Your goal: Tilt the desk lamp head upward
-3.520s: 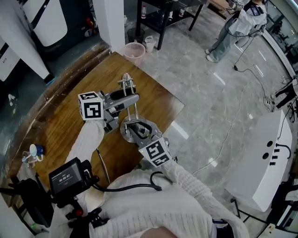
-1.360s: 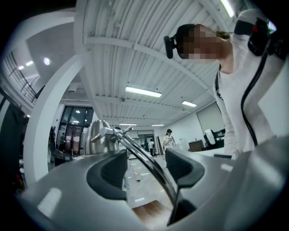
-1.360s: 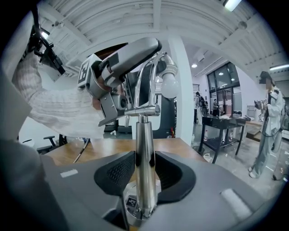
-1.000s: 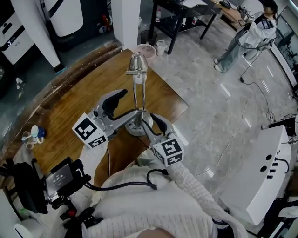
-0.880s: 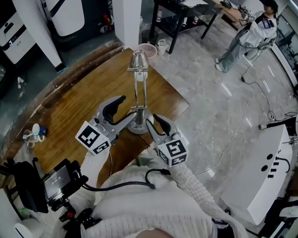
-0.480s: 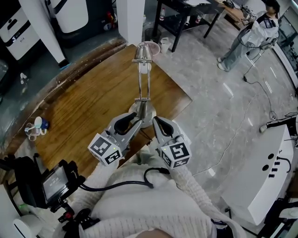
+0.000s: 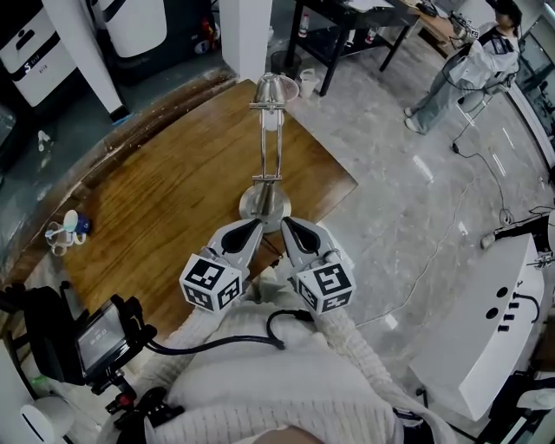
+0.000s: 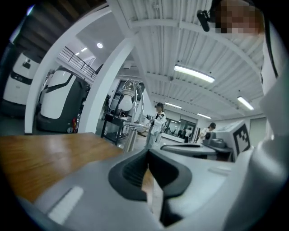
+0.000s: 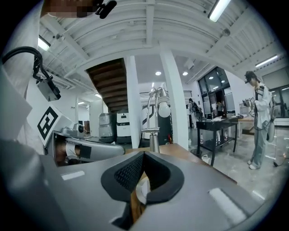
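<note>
Grippers first: holding the left gripper point(image 7: 250, 229) and the right gripper point(image 7: 290, 229) side by side at the near edge of the brown wooden table point(image 7: 156, 199), with the jaws of each pressed fully together on nothing, going by both gripper views. Not touching the chrome desk lamp with the round base point(image 7: 269, 147), standing upright just beyond the two tips and apart from both.

Judging the step in hand as a pause away from the lamp. Seeing the silver cone-shaped lamp head point(image 7: 274, 87) at the lamp's top, with the white bulb point(image 9: 163, 109) showing beneath it in the right gripper view, yet not managing to tell a finished tilt from an unstarted one. If not yet done, needing next to spread one pair of jaws, reach up to the head and lift its rim, probably while steadying the lamp lower down with the other gripper against tipping.

Finding nothing on the table between grippers and lamp. Noting only a black metal table point(image 7: 338, 26), a white pillar point(image 7: 243, 35) and a person in pale clothes point(image 7: 455, 65) far off on the grey floor point(image 7: 390, 191), all well out of the way
</note>
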Demonstrator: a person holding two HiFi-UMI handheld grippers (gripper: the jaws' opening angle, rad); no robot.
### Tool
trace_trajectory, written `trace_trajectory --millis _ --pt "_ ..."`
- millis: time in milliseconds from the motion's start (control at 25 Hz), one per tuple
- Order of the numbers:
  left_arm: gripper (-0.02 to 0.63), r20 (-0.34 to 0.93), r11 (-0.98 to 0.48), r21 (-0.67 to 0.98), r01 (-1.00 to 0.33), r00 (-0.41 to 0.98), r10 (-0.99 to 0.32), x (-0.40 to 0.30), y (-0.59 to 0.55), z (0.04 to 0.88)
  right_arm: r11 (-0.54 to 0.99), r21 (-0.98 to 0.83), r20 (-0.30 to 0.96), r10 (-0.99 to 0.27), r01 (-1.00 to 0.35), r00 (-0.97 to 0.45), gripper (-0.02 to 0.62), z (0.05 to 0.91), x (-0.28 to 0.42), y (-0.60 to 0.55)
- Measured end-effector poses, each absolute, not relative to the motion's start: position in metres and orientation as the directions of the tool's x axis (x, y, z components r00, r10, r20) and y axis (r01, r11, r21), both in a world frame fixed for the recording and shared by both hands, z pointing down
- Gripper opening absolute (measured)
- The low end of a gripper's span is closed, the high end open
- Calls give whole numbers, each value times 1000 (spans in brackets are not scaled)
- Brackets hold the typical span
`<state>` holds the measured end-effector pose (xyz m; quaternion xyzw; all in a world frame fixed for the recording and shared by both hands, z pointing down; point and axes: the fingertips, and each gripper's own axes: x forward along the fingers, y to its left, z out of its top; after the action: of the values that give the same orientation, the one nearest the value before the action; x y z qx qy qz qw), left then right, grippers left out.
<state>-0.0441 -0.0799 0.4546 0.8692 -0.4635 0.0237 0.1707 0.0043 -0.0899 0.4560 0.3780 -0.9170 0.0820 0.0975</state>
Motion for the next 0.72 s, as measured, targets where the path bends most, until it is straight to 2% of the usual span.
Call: trace_trajectory --millis 400,720 --pt "8 204 -525 238 -817 571 -795 -37 -79 456 718 -89 299 -642 -690 -706 -2 464 -1 -86" --pt "8 203 -539 228 -811 581 -788 -31 -80 455 704 -101 297 -653 -703 -697 -2 462 4 -86"
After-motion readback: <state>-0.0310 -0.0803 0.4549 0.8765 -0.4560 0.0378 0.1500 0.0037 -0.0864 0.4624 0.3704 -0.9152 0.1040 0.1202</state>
